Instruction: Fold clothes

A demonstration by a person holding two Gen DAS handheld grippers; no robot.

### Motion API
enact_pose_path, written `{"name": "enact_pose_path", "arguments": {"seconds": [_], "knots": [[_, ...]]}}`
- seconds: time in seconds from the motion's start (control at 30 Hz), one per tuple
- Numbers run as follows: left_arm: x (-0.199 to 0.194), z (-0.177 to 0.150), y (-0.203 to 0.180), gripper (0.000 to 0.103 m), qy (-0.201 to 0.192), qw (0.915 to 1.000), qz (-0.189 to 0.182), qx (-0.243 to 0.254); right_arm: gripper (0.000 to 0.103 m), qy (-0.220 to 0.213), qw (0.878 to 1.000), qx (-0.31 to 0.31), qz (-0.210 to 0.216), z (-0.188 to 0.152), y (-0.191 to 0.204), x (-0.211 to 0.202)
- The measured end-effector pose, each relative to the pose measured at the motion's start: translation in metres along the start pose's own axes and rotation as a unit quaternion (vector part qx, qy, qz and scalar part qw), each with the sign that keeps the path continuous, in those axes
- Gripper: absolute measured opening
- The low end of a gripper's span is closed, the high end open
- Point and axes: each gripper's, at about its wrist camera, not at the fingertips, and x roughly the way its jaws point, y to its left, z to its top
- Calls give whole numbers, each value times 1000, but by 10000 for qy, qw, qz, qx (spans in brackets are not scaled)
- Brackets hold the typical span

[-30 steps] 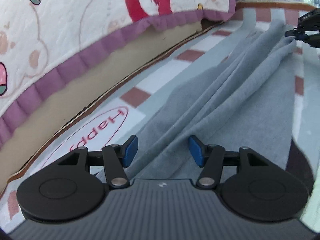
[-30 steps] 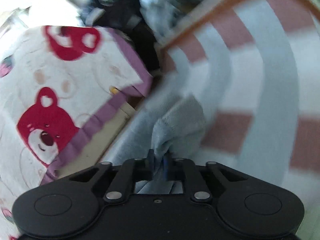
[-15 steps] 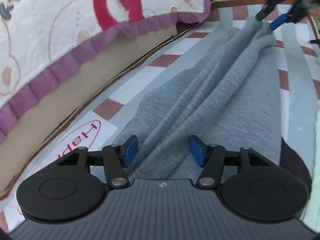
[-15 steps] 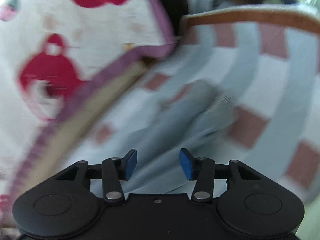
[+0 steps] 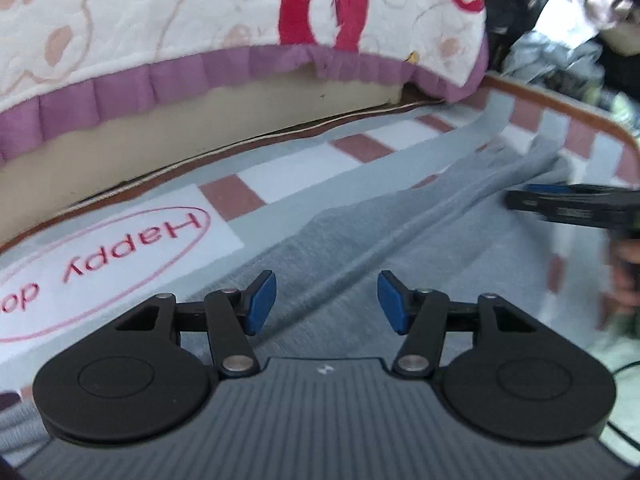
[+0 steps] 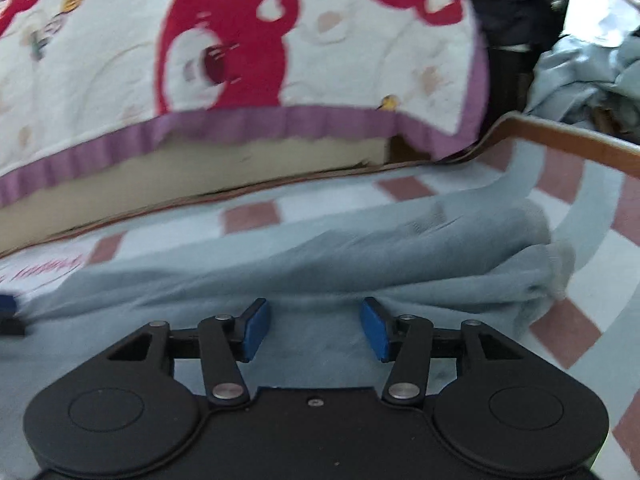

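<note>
Cloth is lying on the mat: a soft grey garment [image 5: 400, 248] is stretching out long over the checked mat [image 5: 280, 168], the one with red squares and the word "Happy" on it. In the left wrist view the grey garment is running from 6 o'clock, right under the left gripper [image 5: 327, 300], up toward 2 o'clock, with long ridges bunching along its middle. The left gripper is sitting wide, with nothing between its blue pads [image 5: 262, 300]. In the right wrist view the garment is lying across from 9 o'clock to 3 o'clock, with a rolled, bunched end at 3 o'clock, and the right gripper [image 6: 314, 328] is hanging over it, also wide and holding nothing. A white blanket with red bears [image 6: 224, 40] and a purple edge is hanging down at 12 o'clock. A pile of other clothes [image 6: 580, 60] is sitting past the mat at 2 o'clock. The garment is looking light, floppy and a bit stretchy, so it is likely to sag and crumple when lifted. Pinching a thick edge or a corner looks best, since the flat middle is giving little to grab. The ridges probably need smoothing, or a fold will come out lumpy.
</note>
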Motion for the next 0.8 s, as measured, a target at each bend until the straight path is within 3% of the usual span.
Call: {"name": "enact_pose_path", "arguments": {"seconds": [0.13, 0.23, 0.37, 0.43, 0.47, 0.53, 0.57, 0.7, 0.73, 0.8], "knots": [[-1, -9, -14, 56, 320, 9971, -461, 506, 57, 330, 9993, -134, -92, 14, -1, 21], [13, -16, -20, 56, 676, 9936, 147, 897, 57, 552, 9981, -225, -151, 23, -2, 36], [12, -13, 9, 50, 531, 9969, 573, 100, 58, 633, 9974, -335, -127, 23, 0, 39], [11, -11, 25, 30, 444, 9955, 776, -326, 58, 643, 9971, -385, -127, 22, 1, 39], [10, -10, 33, 31, 400, 9939, 877, -538, 58, 636, 9971, -404, -129, 22, 1, 39], [0, -16, 54, 30, 446, 9851, 1415, -866, 58, 622, 9970, -443, -133, 21, 2, 38], [-11, -21, 67, 31, 442, 9828, 1389, -1135, 59, 615, 9969, -462, -135, 21, 2, 38], [-63, -50, 104, 37, 460, 9734, 1784, -1360, 59, 586, 9967, -540, -143, 19, 4, 37], [-78, -57, 112, 44, 481, 9677, 2111, -1295, 59, 579, 9966, -559, -145, 18, 4, 37], [-113, -75, 128, 46, 514, 9528, 2748, -1186, 59, 578, 9965, -591, -149, 18, 4, 37]]}}
